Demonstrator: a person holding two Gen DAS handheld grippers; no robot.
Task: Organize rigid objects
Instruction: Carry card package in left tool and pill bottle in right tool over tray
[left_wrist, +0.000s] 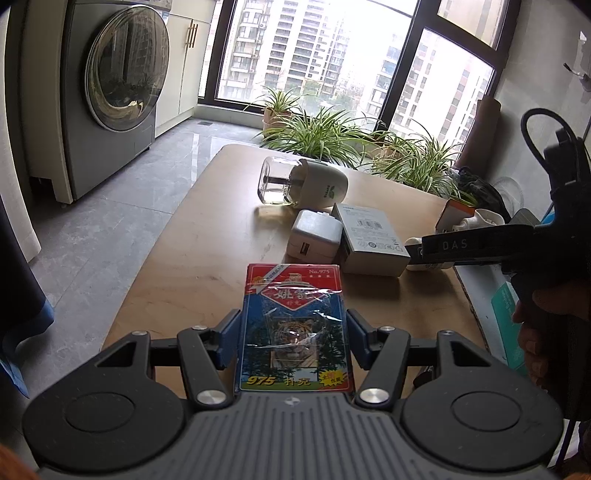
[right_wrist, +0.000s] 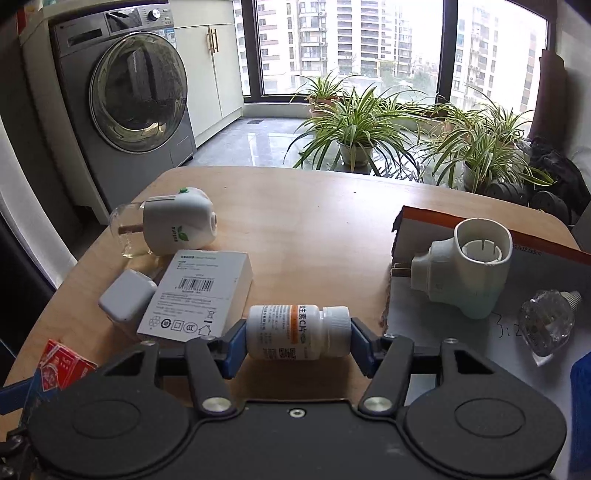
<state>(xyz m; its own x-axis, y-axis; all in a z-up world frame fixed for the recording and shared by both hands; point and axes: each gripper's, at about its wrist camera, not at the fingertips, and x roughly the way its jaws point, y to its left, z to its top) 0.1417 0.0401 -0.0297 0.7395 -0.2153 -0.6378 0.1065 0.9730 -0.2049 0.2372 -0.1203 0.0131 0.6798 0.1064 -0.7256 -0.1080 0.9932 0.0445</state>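
My left gripper (left_wrist: 293, 323) is shut on a pack of playing cards (left_wrist: 293, 291), red and blue with a tiger picture, held flat just above the wooden table (left_wrist: 207, 236). The same pack (right_wrist: 61, 363) shows at the lower left of the right wrist view. My right gripper (right_wrist: 297, 338) is shut on a white vitamin bottle (right_wrist: 291, 330) with an orange band. The bottle lies sideways, one pad on its base and the other on its cap. In the left wrist view the right gripper's fingers (left_wrist: 465, 245) reach in from the right beside a white barcoded box (left_wrist: 373, 240).
On the table lie a white charger (right_wrist: 127, 295), the white box (right_wrist: 199, 291) and a plug-in repellent with a glass bottle (right_wrist: 177, 225). To the right a flat carton (right_wrist: 424, 325) holds a white plug-in unit (right_wrist: 469, 266) and a clear bottle (right_wrist: 546, 325). Potted plants (right_wrist: 354, 122) stand beyond.
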